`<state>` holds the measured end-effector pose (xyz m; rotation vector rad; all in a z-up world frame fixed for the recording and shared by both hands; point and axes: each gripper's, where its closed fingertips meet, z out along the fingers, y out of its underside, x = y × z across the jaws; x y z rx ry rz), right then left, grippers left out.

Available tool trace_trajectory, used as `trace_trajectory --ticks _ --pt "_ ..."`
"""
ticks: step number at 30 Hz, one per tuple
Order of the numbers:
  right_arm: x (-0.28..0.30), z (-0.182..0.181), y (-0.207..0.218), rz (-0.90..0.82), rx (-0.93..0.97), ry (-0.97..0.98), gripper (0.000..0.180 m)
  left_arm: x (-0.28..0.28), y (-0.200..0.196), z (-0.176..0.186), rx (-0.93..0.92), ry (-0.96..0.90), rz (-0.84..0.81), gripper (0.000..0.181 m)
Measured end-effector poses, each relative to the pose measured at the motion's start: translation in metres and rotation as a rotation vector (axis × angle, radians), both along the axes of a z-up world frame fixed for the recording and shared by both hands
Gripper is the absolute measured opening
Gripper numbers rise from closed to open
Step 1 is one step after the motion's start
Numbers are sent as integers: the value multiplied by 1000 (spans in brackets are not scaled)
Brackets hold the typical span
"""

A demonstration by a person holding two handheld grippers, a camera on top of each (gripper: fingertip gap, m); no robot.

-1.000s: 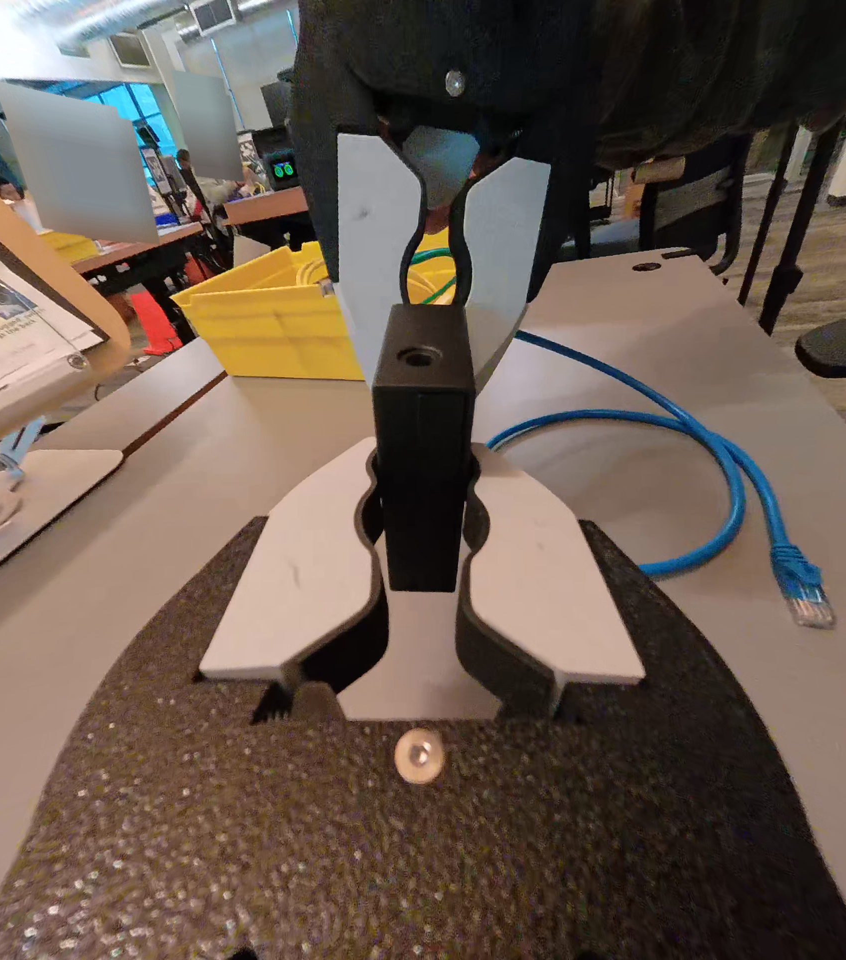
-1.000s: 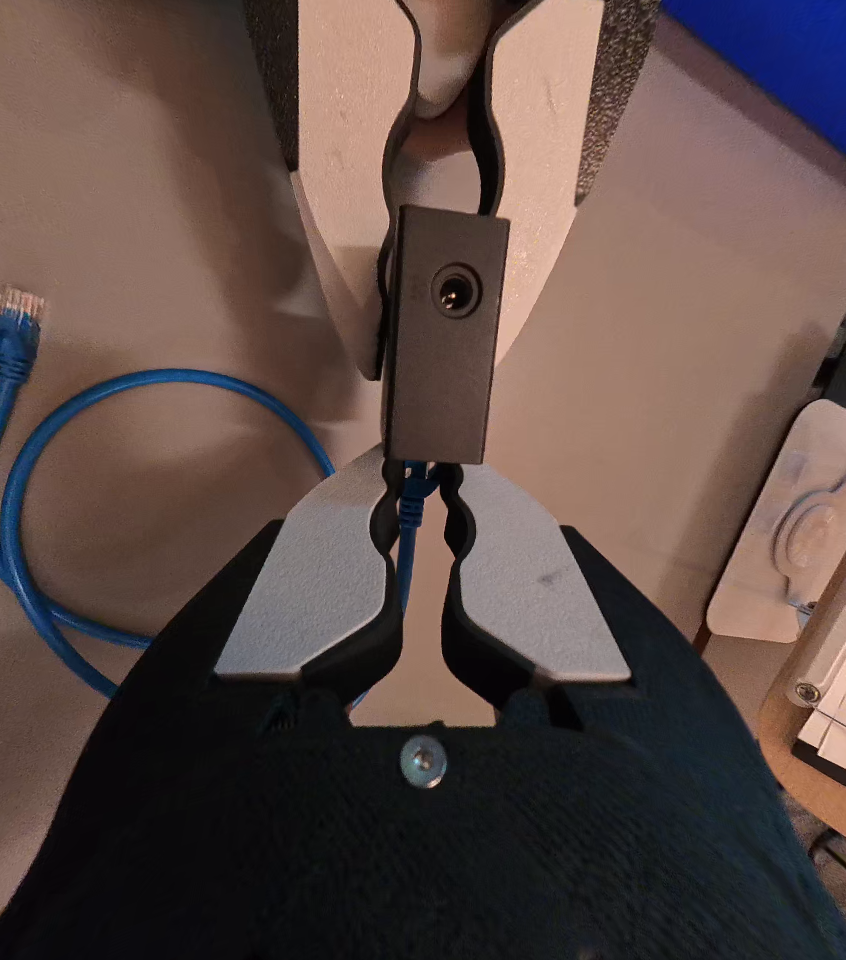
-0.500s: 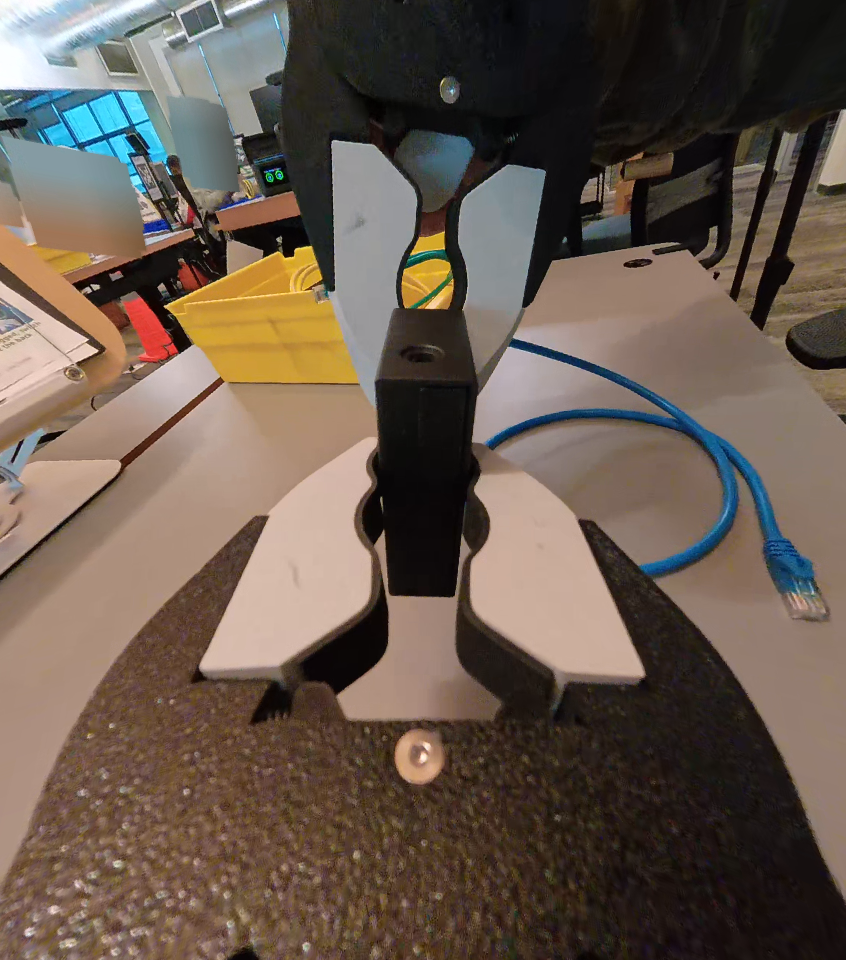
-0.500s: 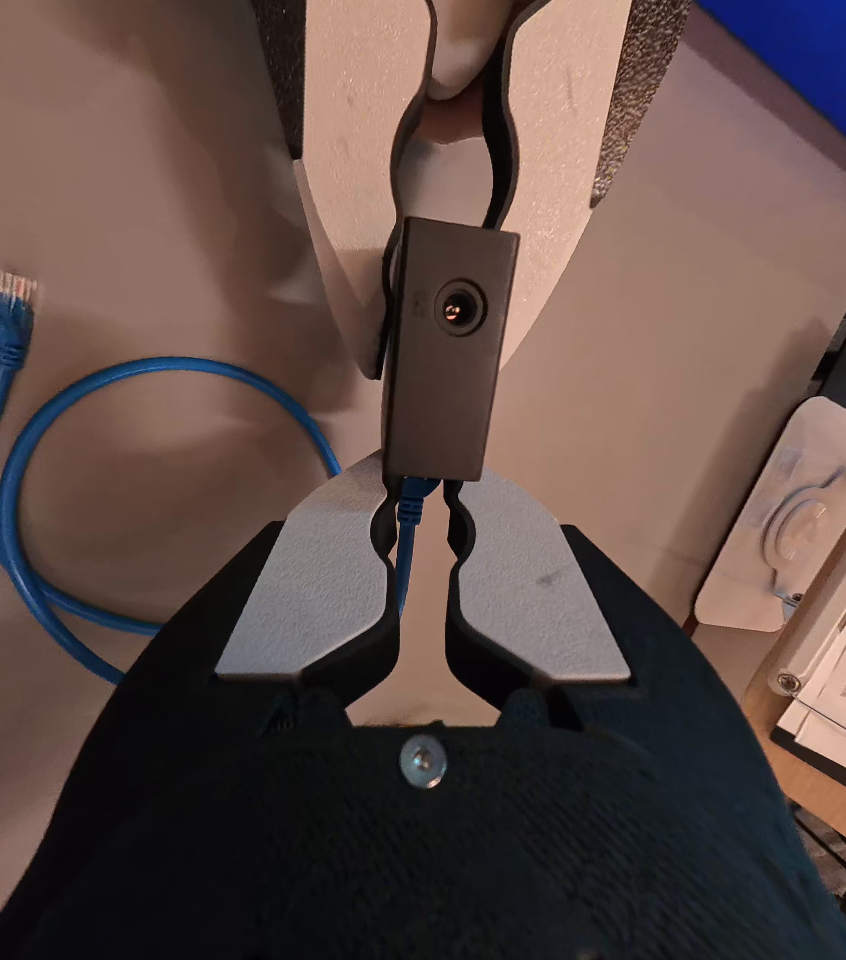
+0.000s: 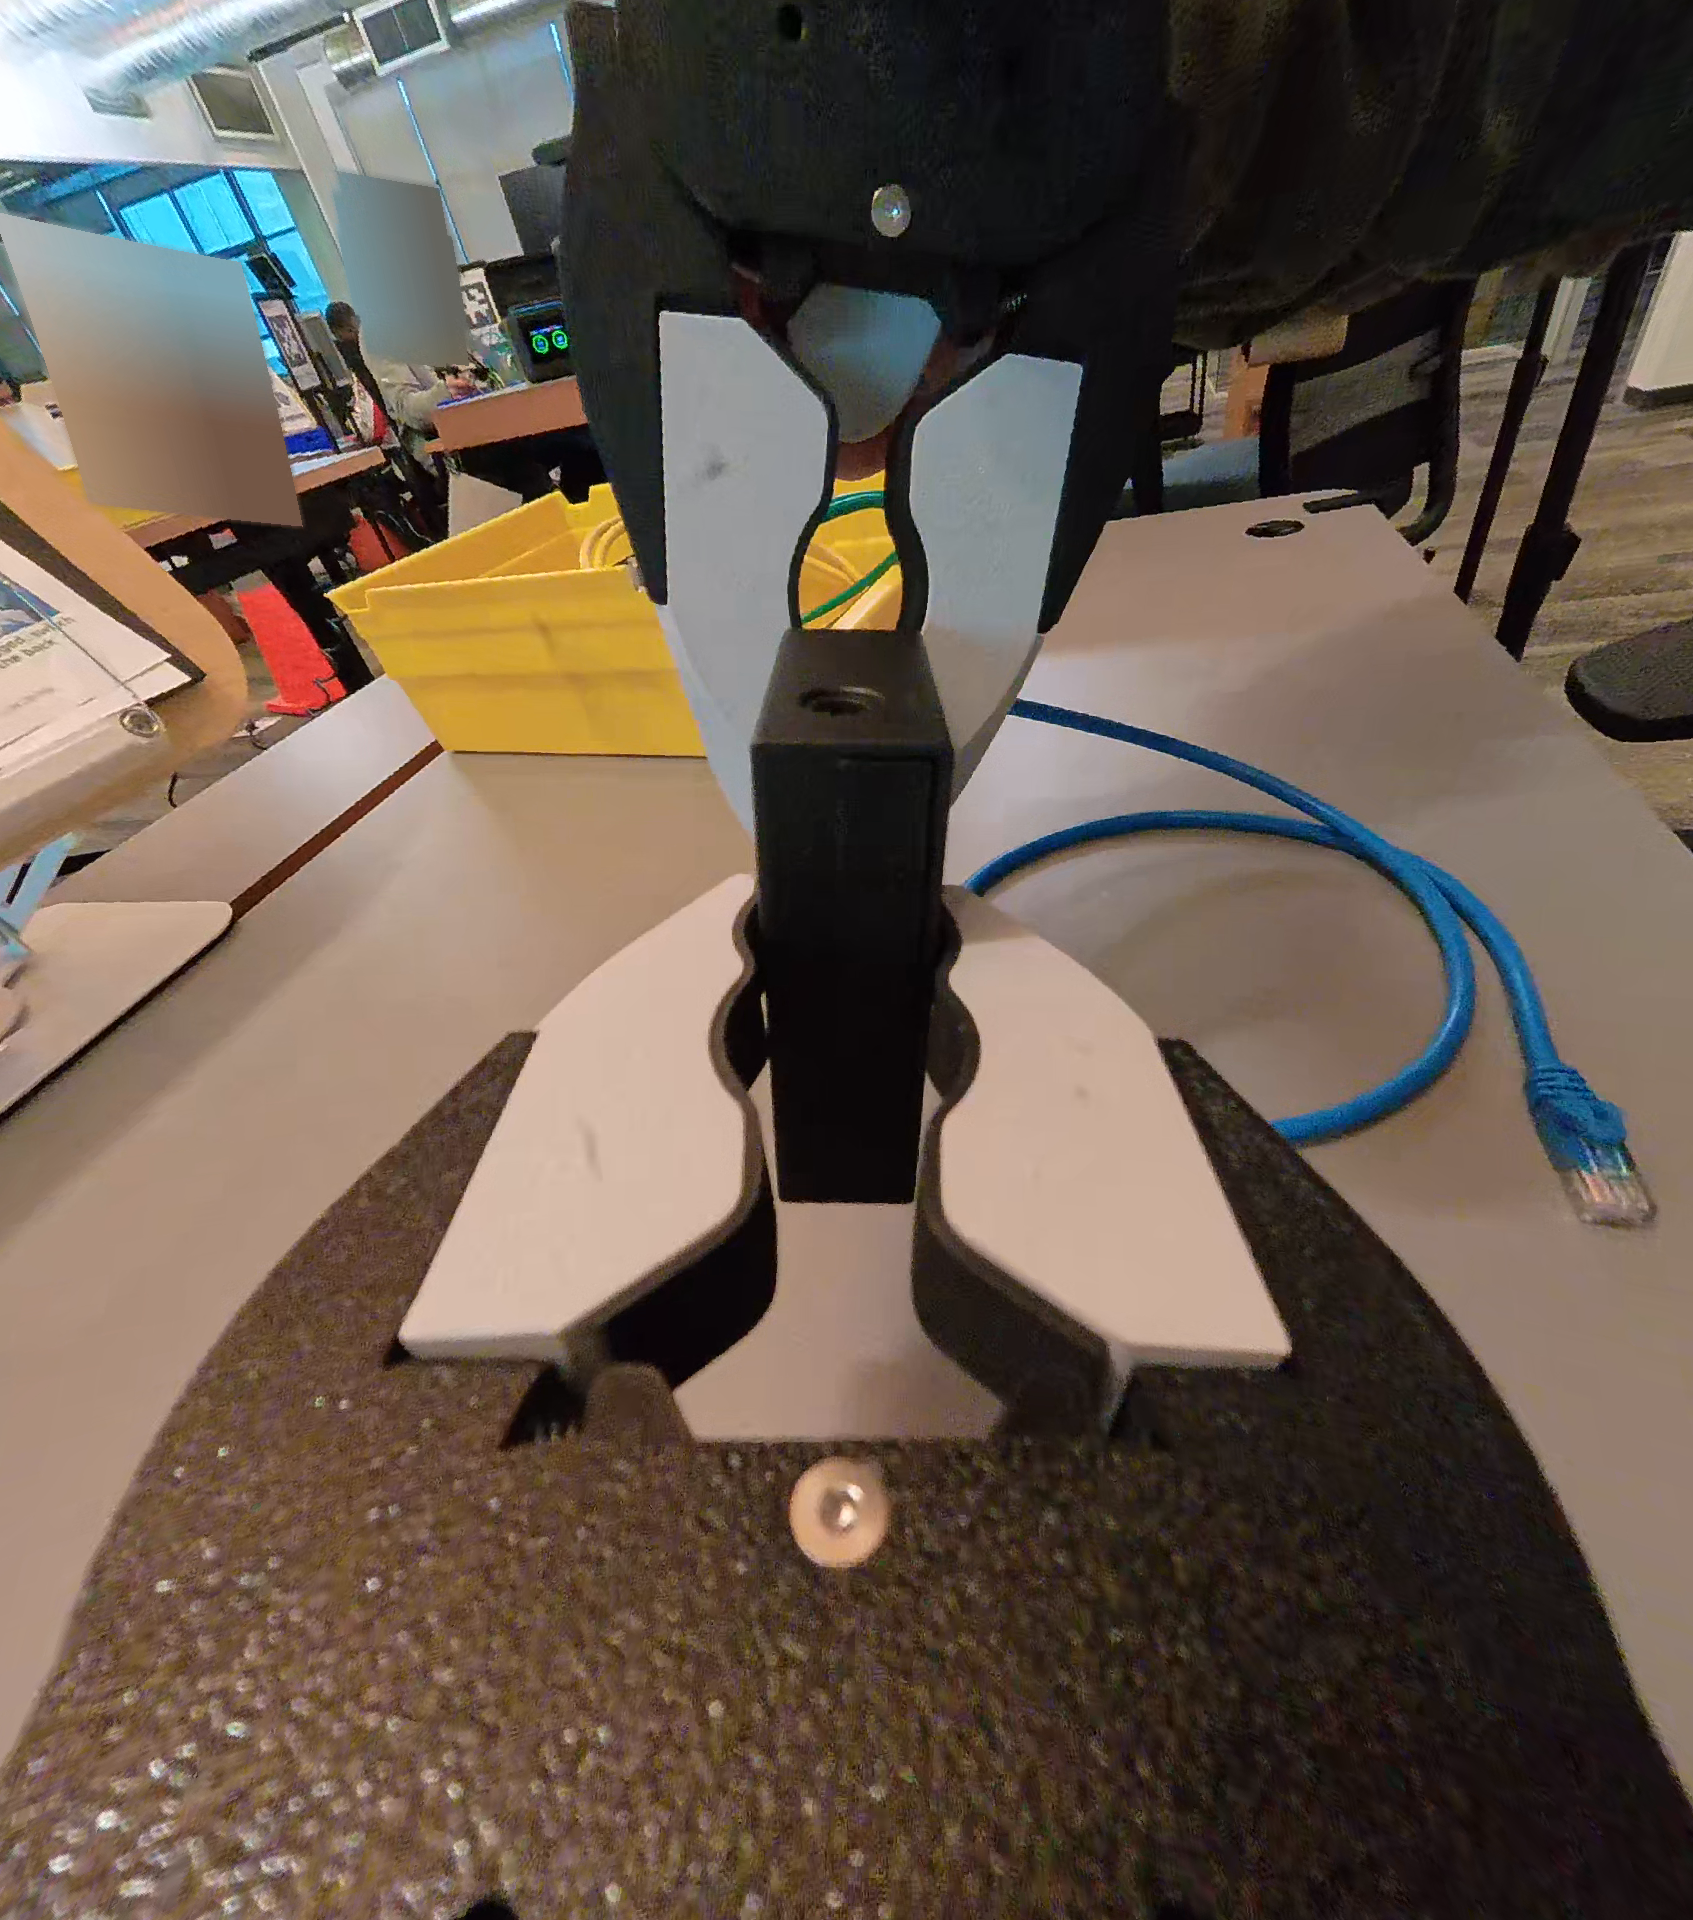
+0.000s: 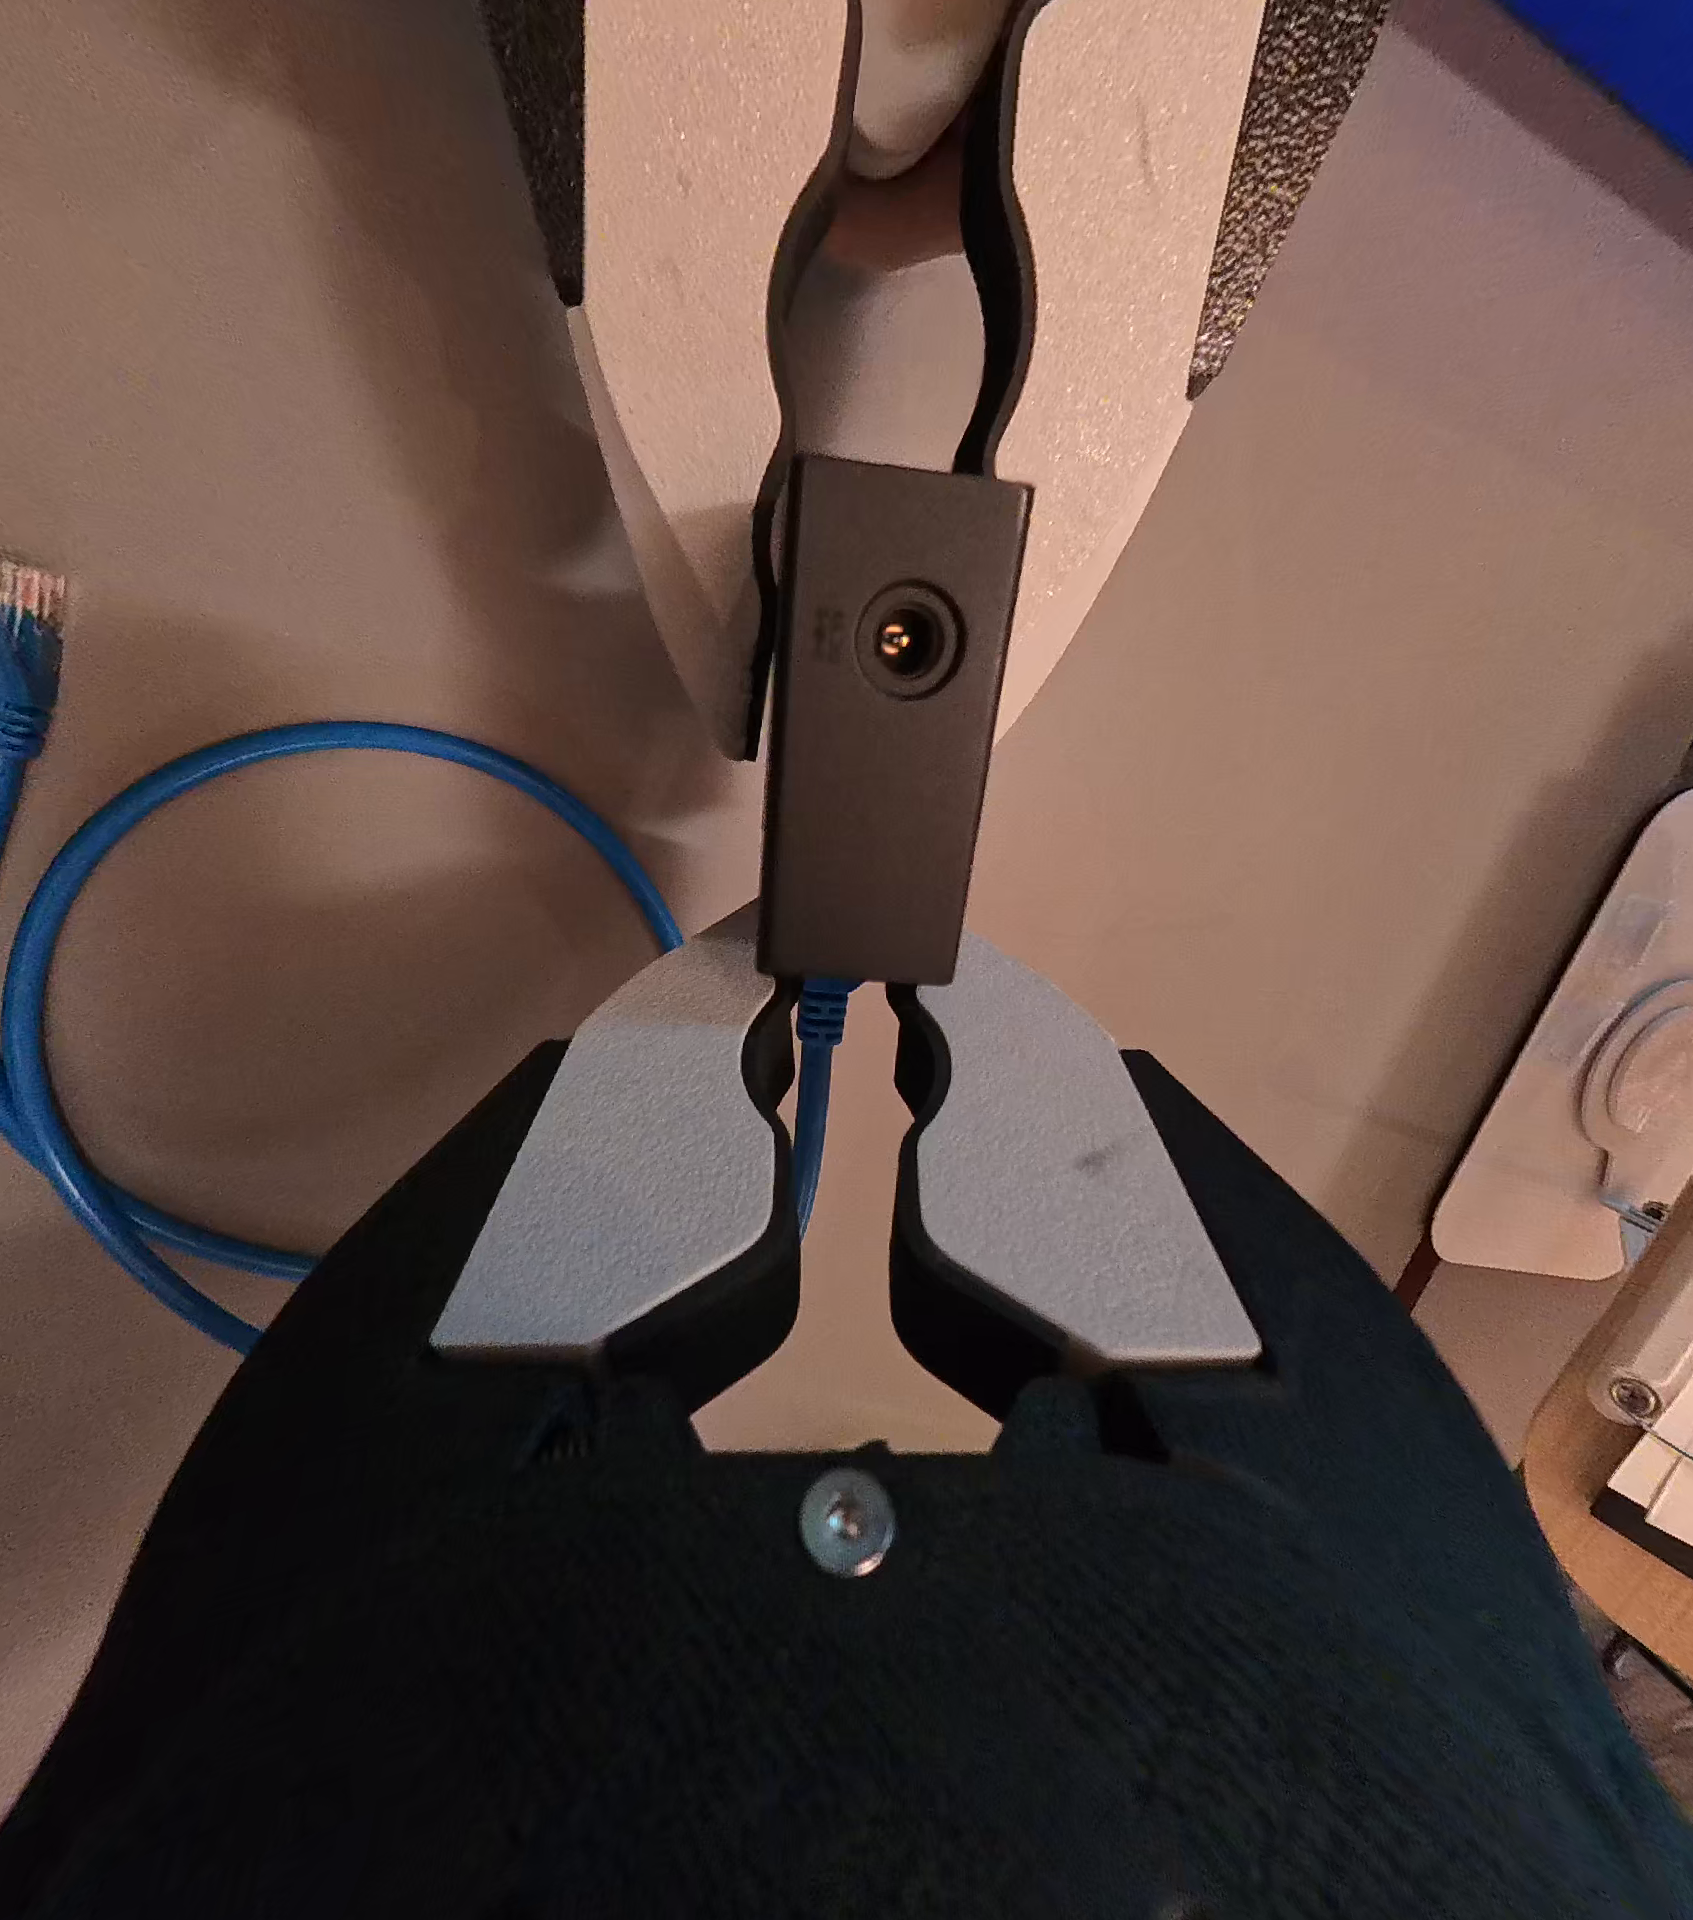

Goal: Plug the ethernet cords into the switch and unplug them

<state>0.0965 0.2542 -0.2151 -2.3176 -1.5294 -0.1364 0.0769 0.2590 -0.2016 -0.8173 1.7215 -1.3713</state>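
You are clamping the black switch (image 5: 847, 831) upright in the left gripper (image 5: 852, 935), its fingers closed hard on both long sides and holding the box clear of the grey table (image 5: 1341, 644). The right gripper (image 6: 837, 997) is meeting it head-on from 12 o'clock in the left wrist view.

Over the last second you have been pushing the blue ethernet cord (image 6: 343, 738) home. In the right wrist view, less of the plug boot (image 6: 821, 1013) is now showing under the switch's 6 o'clock face, and the switch is looming closer. The right fingers are standing slightly wider apart than a second ago. The gap is narrow, and the cord is running through it nearer the left-hand finger. They appear to be letting go rather than pinching, though any contact on that side is hard to read.

That suggests the plug-in is done or nearly done, and the next step is likely a re-grip on the boot for the unplug. The port itself is hidden.

The cord's free connector (image 6: 16, 597) is lying on the table at 10 o'clock, well apart from the switch. A yellow bin (image 5: 530, 665) is sitting beyond at 11 o'clock in the left wrist view.
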Motion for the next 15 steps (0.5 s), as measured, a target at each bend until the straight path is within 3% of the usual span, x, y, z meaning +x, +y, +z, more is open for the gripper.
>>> trace_trajectory --ticks 1,6,15 --pt "0 -1 0 0 -5 -6 15 0 0 -1 1 3 0 27" --pt "1 -4 -2 7 -30 -32 15 0 -2 -3 7 9 -7 27" --pt "-2 1 8 24 85 -49 15 -2 7 2 -7 -20 16 27"
